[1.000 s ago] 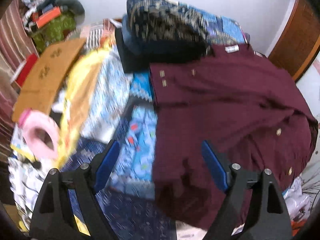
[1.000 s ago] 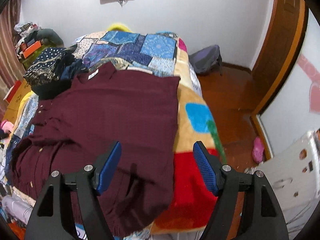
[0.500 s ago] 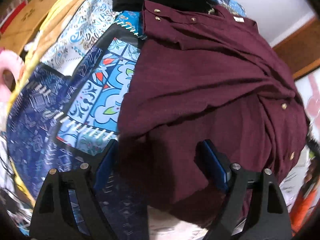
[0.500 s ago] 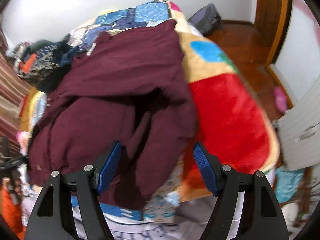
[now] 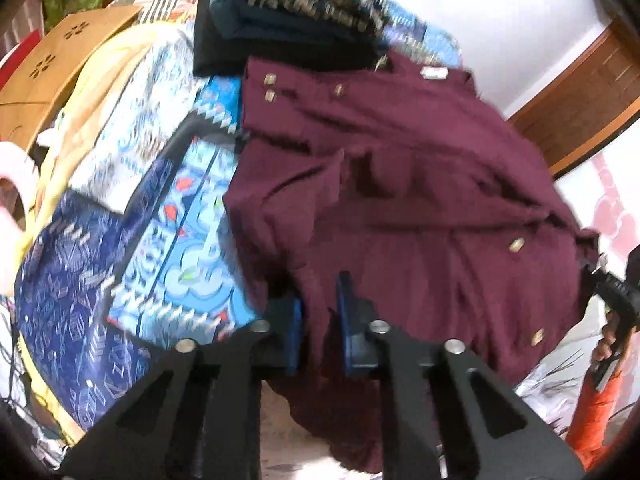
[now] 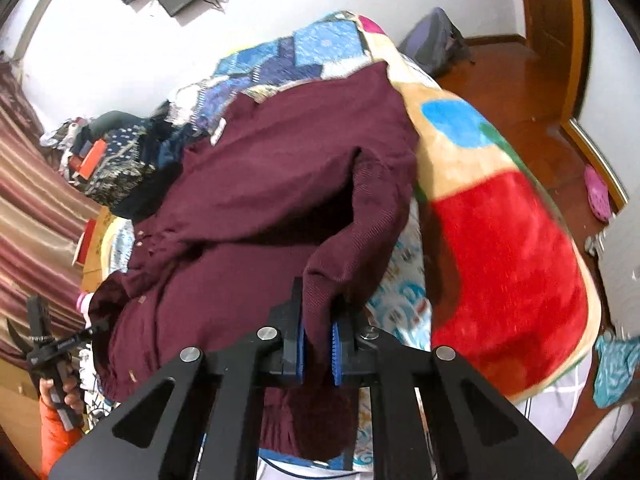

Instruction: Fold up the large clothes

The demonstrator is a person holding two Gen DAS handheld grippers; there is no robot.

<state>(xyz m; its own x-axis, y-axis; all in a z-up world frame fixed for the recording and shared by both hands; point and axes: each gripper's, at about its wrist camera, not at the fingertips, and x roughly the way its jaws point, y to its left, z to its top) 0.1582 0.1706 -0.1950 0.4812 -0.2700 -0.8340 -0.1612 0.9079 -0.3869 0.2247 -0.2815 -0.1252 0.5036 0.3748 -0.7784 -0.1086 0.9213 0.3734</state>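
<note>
A large maroon buttoned garment [image 5: 400, 200] lies spread on the bed, collar label at the far end. My left gripper [image 5: 319, 322] is shut on its near hem at the left corner. In the right wrist view the same maroon garment [image 6: 280, 184] shows, and my right gripper [image 6: 316, 350] is shut on the hem at its right corner, lifting a fold of cloth off the bed. The other hand-held gripper [image 6: 44, 344] shows at the far left of the right wrist view.
A patchwork blue bedcover [image 5: 132, 240] lies left of the garment. A pile of dark folded clothes [image 5: 288, 16] sits at the bed's far end. A red and beige blanket [image 6: 512, 248] covers the bed's right side. A cardboard box [image 5: 52, 76] stands at left.
Both grippers were open above the hem and have closed on it. The right corner of the garment has lifted and folded up off the bed.
</note>
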